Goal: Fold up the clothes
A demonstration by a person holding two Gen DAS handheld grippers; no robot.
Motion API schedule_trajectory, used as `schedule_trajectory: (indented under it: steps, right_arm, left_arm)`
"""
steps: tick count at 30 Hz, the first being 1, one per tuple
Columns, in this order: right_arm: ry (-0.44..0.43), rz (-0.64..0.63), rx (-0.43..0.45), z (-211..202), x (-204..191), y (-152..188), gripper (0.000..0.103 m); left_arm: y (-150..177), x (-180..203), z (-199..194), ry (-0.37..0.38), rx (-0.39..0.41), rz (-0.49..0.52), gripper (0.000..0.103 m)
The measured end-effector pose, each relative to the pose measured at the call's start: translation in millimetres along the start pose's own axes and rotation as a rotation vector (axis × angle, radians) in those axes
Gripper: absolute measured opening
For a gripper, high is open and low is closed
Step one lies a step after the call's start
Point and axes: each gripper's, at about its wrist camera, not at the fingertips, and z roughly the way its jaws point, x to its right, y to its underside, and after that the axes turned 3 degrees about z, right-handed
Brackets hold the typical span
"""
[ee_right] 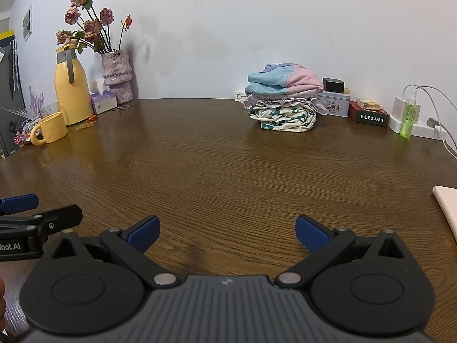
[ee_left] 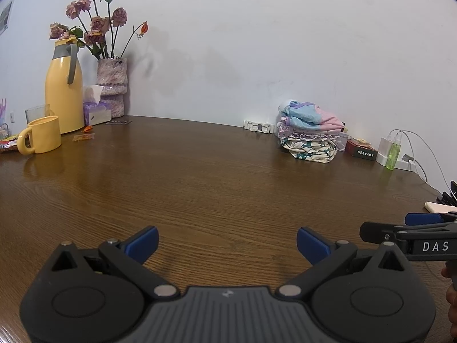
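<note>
While we held both tools low over the brown desk (ee_left: 200, 177), each camera caught something the other missed. From the right wrist we saw a pale tin (ee_right: 334, 103) with a small black box (ee_right: 333, 85) on top, just behind the stack of folded clothes (ee_right: 282, 97); from the left wrist the stack (ee_left: 310, 131) hid most of that. The left view alone showed an empty glass (ee_left: 36, 112) behind the yellow mug (ee_left: 42, 134).

Our left claw (ee_left: 227, 244) was spread wide, nothing between its blue pads, and the same held for our right claw (ee_right: 227, 233). Each appeared at the edge of the other's view, side by side and apart. The folded clothes sat at the far side of the desk near the wall, well ahead of both claws and to the right of centre, with bare wood between. A pale cloth edge (ee_right: 448, 203) lay at the right rim of the right view.

Far left, a knitted vase (ee_right: 117, 77) held dried roses (ee_right: 85, 20), beside a yellow jug (ee_right: 71, 97) and a tissue box (ee_right: 103, 101) with a tissue sticking up.
</note>
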Motion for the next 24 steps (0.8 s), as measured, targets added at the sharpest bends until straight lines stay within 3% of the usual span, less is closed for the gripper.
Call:
schedule_trajectory:
  steps: [24]
  right_arm:
    - [0.001, -0.001, -0.002, 0.7, -1.0, 0.7, 0.103]
  left_arm:
    - [0.9, 1.3, -1.7, -0.003, 0.009, 0.006, 0.103]
